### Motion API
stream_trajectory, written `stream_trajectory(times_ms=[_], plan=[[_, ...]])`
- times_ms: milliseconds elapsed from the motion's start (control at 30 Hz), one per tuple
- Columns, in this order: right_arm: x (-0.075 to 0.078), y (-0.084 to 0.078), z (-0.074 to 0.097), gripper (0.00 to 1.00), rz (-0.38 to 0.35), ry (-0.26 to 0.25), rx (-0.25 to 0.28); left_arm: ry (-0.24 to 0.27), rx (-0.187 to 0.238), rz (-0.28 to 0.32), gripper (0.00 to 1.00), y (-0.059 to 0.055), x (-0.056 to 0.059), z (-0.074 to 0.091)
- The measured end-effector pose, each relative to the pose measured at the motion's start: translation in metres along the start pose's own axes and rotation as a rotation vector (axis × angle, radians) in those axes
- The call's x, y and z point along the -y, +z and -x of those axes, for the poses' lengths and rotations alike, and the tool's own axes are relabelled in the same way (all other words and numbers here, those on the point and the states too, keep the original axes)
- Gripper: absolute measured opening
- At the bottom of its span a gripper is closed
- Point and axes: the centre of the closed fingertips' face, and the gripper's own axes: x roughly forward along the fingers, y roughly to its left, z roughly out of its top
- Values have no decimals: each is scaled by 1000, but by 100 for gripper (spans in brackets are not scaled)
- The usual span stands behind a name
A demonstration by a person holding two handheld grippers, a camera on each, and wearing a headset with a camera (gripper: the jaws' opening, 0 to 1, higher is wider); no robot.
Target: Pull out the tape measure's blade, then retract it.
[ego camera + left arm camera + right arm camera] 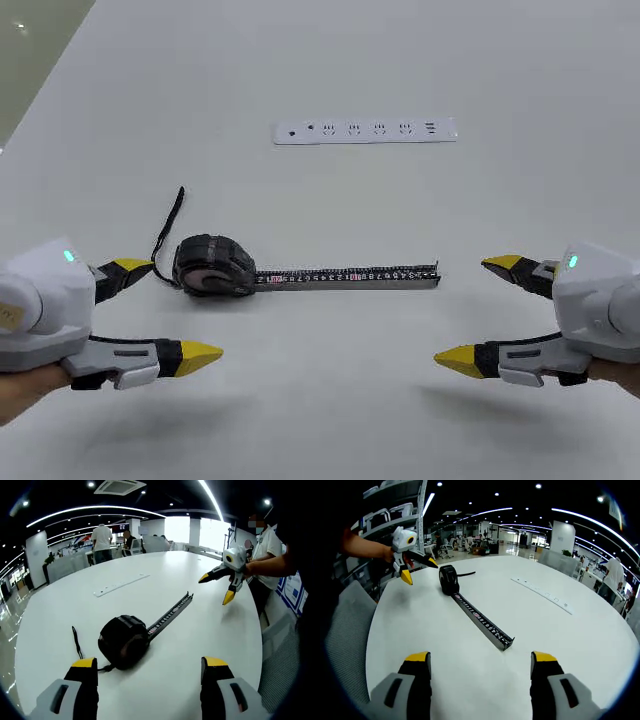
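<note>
A black tape measure [213, 266] lies on the white table [330, 400], its case left of centre and a wrist strap [168, 232] trailing behind it. The blade [348, 277] is out, stretching right to its end hook [435, 272]. My left gripper [167, 310] is open just left of the case, empty, with the case [123, 641] ahead between its jaws. My right gripper [478, 312] is open and empty, a short way right of the blade's end [506, 642]. Each gripper also shows in the other's view: the right gripper [218, 587] and the left gripper [420, 568].
A white power strip [365, 131] lies flat on the table beyond the tape measure. People stand and sit in the office behind the table [102, 541]. Shelving [395, 515] rises at the left of the right gripper view.
</note>
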Motion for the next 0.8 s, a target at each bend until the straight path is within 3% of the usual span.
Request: stream_trajectory(times_ms=[133,167,333,800], plan=[[-6,3,2,85,-21,-21,13,55,17,52,89,-1,2,5],[-8,3,3,87,-35,-32,20,67,38,76,90,1,3,7],[-14,4,4,89,-64,-51,38,106,66,73,92,4,8,13],[-29,11,3,96,-131,-97,65,178,136,159,100,11,22,14]])
